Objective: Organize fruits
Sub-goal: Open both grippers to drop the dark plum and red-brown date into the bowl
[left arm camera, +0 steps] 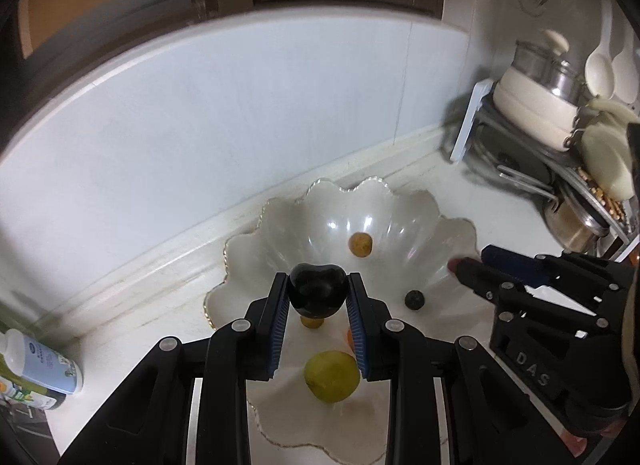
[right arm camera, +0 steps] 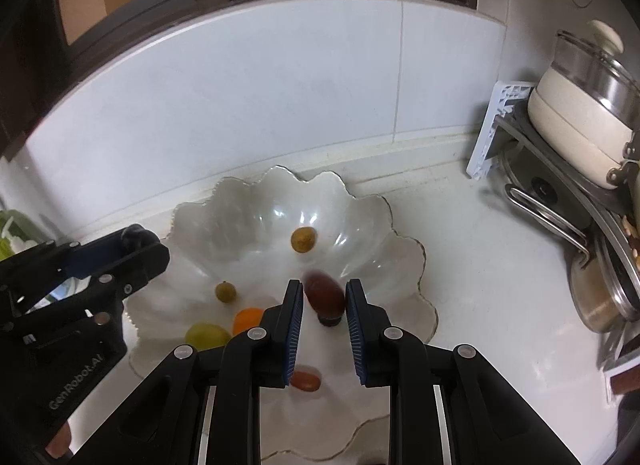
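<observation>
While both grippers hang over the bowl (left arm camera: pixel 452 233) on the worktop (right arm camera: pixel 480 249), left fingers (left arm camera: pixel 280 305) clamp a dark plum (left arm camera: pixel 318 291) and right fingers (right arm camera: pixel 294 305) pinch a reddish date (right arm camera: pixel 324 295) (long axis pointing away), each fruit directly above the basin.

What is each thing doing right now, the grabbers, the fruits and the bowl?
Left gripper: shut on the black fruit, over the bowl.
Right gripper: shut on the red-brown fruit, over the bowl.
White bowl: upright, with several fruits in it.
Green fruit: lying loose in the bowl.
Small dark berry: lying loose in the bowl.
Pot: on the rack, glass lid on.
</observation>
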`<state>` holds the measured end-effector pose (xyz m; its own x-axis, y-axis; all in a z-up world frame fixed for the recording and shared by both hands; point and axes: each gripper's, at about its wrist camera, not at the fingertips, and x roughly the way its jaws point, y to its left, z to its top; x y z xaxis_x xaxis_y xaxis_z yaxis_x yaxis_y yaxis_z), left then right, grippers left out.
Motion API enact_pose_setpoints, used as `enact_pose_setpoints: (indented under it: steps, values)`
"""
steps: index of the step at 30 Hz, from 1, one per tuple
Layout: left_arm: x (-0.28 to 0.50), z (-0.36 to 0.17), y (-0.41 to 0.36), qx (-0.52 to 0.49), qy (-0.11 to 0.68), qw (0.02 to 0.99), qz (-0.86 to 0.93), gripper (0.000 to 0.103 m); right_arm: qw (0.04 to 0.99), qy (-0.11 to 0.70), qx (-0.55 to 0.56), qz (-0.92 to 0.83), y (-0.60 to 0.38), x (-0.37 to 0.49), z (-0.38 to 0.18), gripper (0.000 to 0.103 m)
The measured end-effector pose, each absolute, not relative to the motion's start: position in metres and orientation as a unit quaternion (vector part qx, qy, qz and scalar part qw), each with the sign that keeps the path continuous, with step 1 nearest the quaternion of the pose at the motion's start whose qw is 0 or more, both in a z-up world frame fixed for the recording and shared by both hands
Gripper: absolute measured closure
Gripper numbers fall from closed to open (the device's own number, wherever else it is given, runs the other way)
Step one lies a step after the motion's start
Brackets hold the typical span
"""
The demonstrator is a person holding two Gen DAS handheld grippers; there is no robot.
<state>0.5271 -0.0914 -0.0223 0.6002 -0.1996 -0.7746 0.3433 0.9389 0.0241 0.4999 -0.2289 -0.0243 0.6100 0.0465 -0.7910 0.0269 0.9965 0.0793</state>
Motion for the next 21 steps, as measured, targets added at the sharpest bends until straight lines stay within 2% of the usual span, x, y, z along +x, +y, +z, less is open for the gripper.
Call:
enact_pose_setpoints:
  steps: [13,15,16,21]
  values:
    - [0.561,-0.058,-0.101,0.089,0.480,0.861,-0.144,0.073,0.879,0.475,0.035,0.009,-0.224,0.524,-0.042,0.079]
    - [0.561,-0.059,-0.101,0.089,0.482,0.860,-0.142,0.059,0.878,0.476,0.038,0.011,-0.224,0.524,-0.042,0.079]
    - [0.560,-0.058,-0.100,0.089,0.478,0.862,-0.141,0.057,0.878,0.478,0.035,0.011,-0.223,0.525,-0.043,0.079]
    - [0.555,-0.050,-0.096,0.091,0.466,0.870,-0.136,0.055,0.878,0.478,0.033,0.007,-0.224,0.521,-0.042,0.079]
